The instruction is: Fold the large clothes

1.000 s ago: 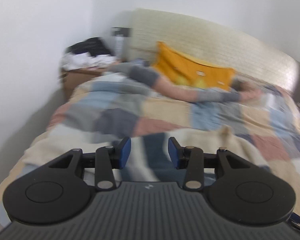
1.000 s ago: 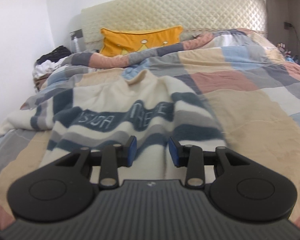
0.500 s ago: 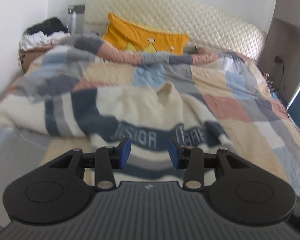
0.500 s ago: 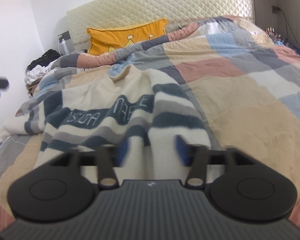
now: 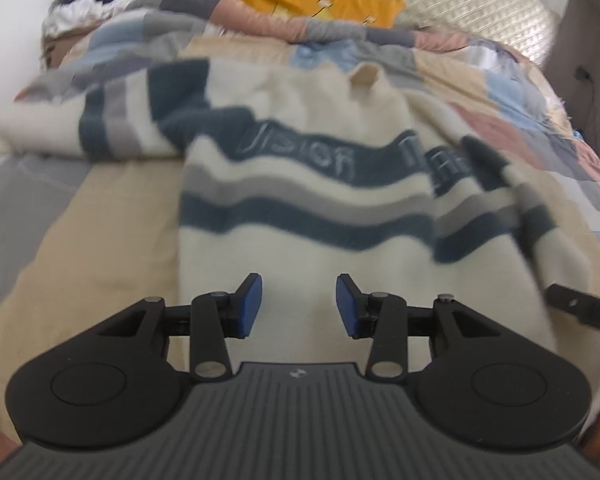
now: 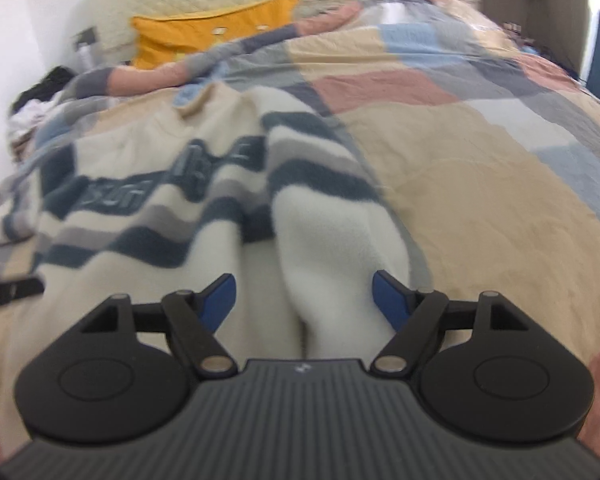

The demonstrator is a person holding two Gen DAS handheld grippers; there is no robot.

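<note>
Cream fleece sweater (image 5: 300,216), banded in navy and grey with lettering across the chest: lies spread on the patchwork quilt (image 6: 480,168), collar toward the headboard, one sleeve folded in over the right side of the body.

Left gripper (image 5: 299,305): fingers apart, nothing between the blue pads (image 5: 249,306), poised over the plain cream hem area. A second ago this view took in the far wall and the upper bed; it has since dropped and tipped down, so the sweater now fills the frame.

Right gripper (image 6: 304,300): fingers spread wide, the folded sleeve's white cuff end lying between them without either pad pressing it. A second ago they stood much narrower over the same fabric; the view has tilted slightly lower and closer.

Orange cushion (image 6: 216,32): against the quilted headboard (image 5: 480,4), unchanged.

Pile of dark and white clothes (image 5: 88,4): at the bed's far left corner, unchanged.

Edge of the other gripper shows at each view's margin, blurred.
</note>
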